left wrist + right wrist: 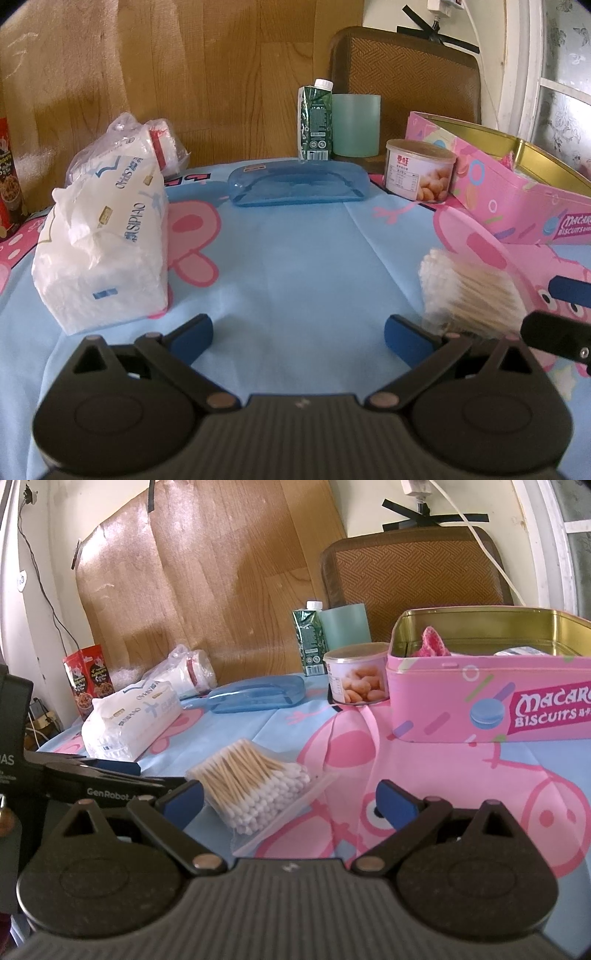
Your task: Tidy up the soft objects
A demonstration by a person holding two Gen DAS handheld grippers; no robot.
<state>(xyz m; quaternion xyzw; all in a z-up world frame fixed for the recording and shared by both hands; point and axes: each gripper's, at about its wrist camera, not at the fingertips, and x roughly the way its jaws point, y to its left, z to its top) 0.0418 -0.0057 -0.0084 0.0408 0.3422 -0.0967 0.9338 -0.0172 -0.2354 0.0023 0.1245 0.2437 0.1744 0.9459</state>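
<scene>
Counting one swab bag, one tissue pack, perhaps two tin items.

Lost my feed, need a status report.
Left gripper and right gripper open, empty. Cotton swabs on cloth before right gripper. Tissue pack untouched. Pink tin open, path clear.

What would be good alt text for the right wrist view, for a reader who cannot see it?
Open right tongs hover over a clear bag of cotton swabs on a blue and pink cartoon tablecloth. Behind stand an open pink biscuit tin, a round can and a white tissue pack. The left tongs enter from the left edge.
</scene>
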